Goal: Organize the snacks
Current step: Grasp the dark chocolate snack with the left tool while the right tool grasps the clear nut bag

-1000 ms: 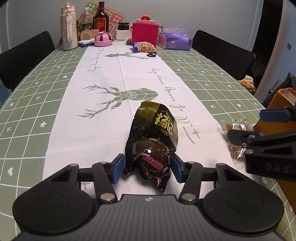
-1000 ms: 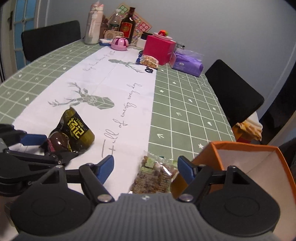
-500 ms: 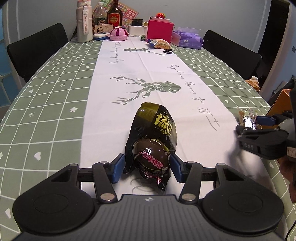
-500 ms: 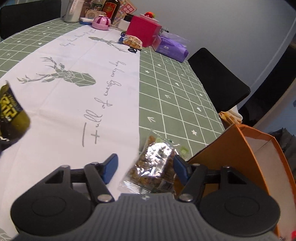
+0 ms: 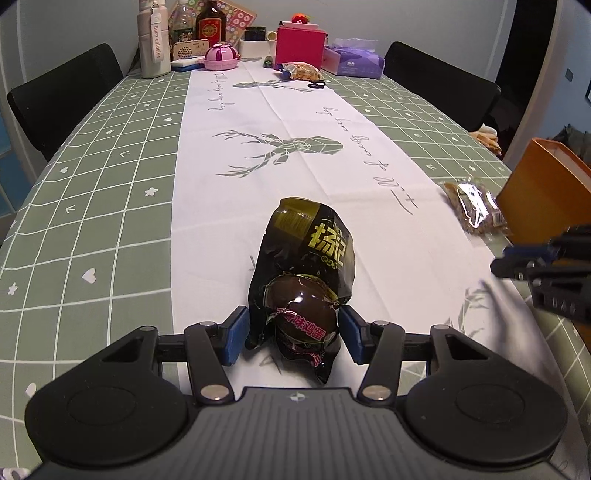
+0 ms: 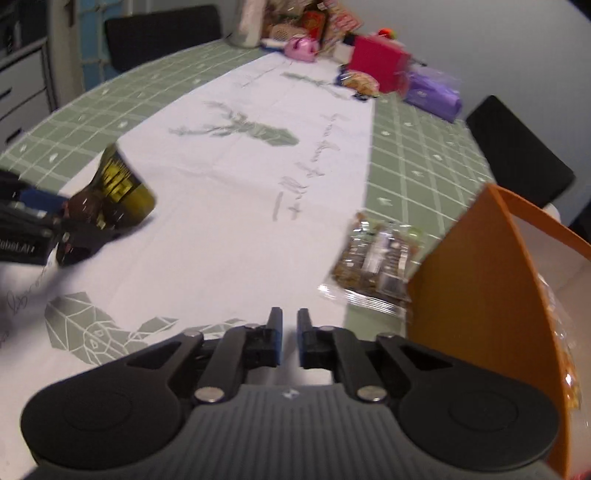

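A dark, glossy snack pack (image 5: pixel 310 258) with yellow characters is pinched between the blue pads of my left gripper (image 5: pixel 293 338), just over the white table runner. From the right wrist view the same pack (image 6: pixel 118 184) and the left gripper (image 6: pixel 55 218) appear at the left. My right gripper (image 6: pixel 290 332) is closing; a narrow gap is left between its jaws with nothing in it. A clear bag of brown nut snacks (image 6: pixel 376 258) lies ahead and to its right, against the orange box (image 6: pixel 472 280). The left wrist view shows the bag (image 5: pixel 474 210), the box (image 5: pixel 543 192) and the right gripper (image 5: pixel 517 258).
At the table's far end stand a pink box (image 5: pixel 300 46), a purple tissue pack (image 5: pixel 352 62), bottles (image 5: pixel 210 26), a white flask (image 5: pixel 153 40) and another snack bag (image 5: pixel 303 71). Black chairs (image 5: pixel 439 81) flank the table. The green checked cloth (image 5: pixel 110 184) borders the runner.
My right gripper has drawn back from the clear nut bag and its jaws have come nearly together, empty. The left gripper has shifted across the table, still holding the dark pack.
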